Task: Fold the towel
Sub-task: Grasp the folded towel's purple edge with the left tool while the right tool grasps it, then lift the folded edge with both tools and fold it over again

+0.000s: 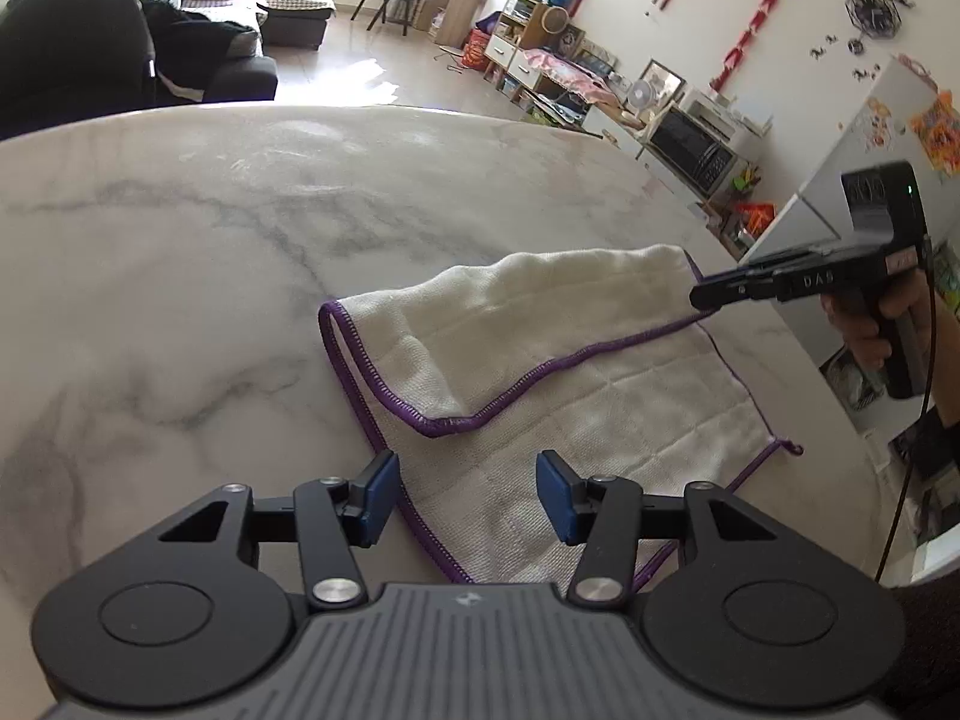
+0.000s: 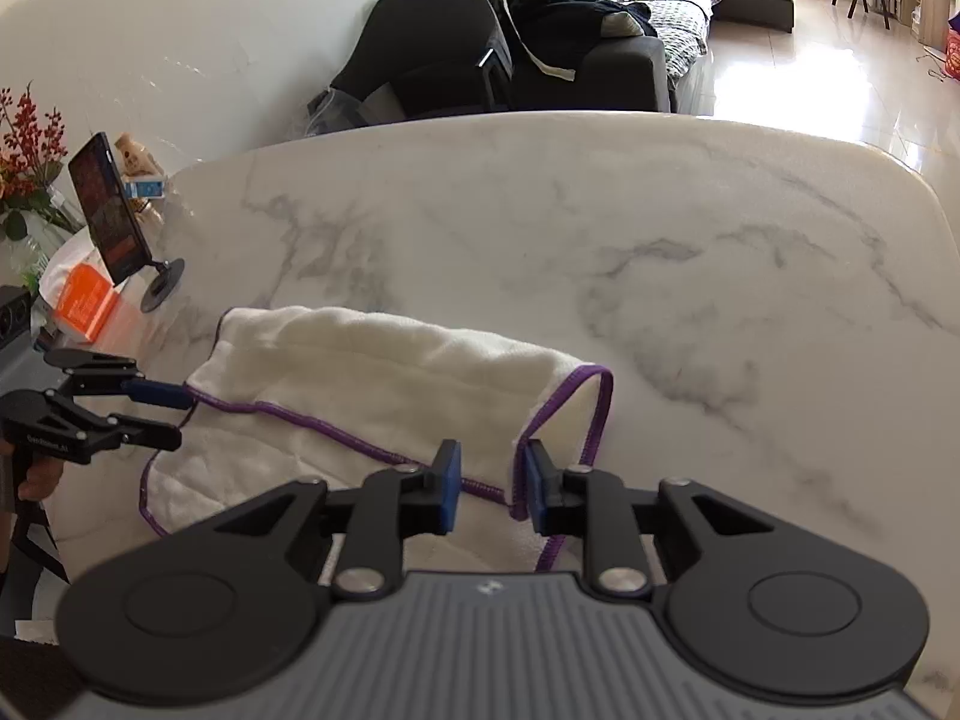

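Your first fold of the towel [image 1: 540, 324] lies loose; both tongs, left [image 1: 467, 498] and right [image 2: 489, 489], gape wide, empty; more folds remain.

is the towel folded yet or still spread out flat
Partly folded. The towel has its far half turned back over the near layer on the table, loosely, purple edges not aligned.

towel [image 2: 372, 384] lower left of right wrist frame, on table [image 2: 690, 252] | left gripper [image 2: 162, 414] at towel's left edge | right gripper [image 2: 489, 489] over towel's near right corner | phone stand [image 2: 114, 222] upper left, behind towel | sofa [image 2: 540, 42] beyond table's far edge
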A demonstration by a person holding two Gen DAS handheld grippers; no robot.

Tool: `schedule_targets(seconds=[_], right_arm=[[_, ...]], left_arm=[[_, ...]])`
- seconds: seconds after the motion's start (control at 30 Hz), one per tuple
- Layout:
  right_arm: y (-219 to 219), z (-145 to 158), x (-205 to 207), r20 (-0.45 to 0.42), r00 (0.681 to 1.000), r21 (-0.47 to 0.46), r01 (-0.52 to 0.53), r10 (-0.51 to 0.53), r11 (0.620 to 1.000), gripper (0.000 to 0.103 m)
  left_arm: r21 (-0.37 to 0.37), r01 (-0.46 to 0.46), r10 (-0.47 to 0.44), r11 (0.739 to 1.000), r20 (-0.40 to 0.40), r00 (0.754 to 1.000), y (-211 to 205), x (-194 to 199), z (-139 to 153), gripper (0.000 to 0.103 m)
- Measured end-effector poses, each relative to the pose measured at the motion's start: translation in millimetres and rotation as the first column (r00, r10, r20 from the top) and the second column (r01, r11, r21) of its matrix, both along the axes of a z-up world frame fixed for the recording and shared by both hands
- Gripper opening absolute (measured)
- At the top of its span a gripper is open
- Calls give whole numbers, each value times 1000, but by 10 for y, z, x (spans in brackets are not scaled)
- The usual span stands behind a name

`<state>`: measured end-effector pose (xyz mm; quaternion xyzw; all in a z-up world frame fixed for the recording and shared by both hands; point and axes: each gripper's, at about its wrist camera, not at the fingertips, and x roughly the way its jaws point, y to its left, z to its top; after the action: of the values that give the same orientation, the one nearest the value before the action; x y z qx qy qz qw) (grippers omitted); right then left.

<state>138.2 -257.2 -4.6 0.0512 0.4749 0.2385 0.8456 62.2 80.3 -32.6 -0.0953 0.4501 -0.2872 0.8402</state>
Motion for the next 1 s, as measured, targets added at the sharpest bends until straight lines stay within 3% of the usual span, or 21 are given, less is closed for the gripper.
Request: schedule_targets(seconds=[0.13, 0.33, 0.4, 0.57, 1.0], right_arm=[[11, -7, 4, 0, 1000, 3, -2, 2, 1000, 26], [36, -24, -23, -1, 1000, 7, -6, 6, 1000, 24], [38, -30, -20, 1, 1000, 2, -1, 1, 1000, 10], [-6, 17, -62, 29, 999, -1, 25, -25, 1000, 3], [-131, 175, -310, 50, 996, 48, 75, -77, 996, 2]], left_arm=[[-78, -63, 59, 995, -48, 997, 50, 34, -16, 49], [-104, -121, 113, 987, -77, 991, -28, 99, -97, 12], [-116, -143, 134, 983, -87, 987, -31, 114, -127, 6], [-140, -181, 175, 973, -54, 983, 25, 66, -87, 2], [-180, -179, 185, 967, 16, 983, 134, -216, 159, 2]])
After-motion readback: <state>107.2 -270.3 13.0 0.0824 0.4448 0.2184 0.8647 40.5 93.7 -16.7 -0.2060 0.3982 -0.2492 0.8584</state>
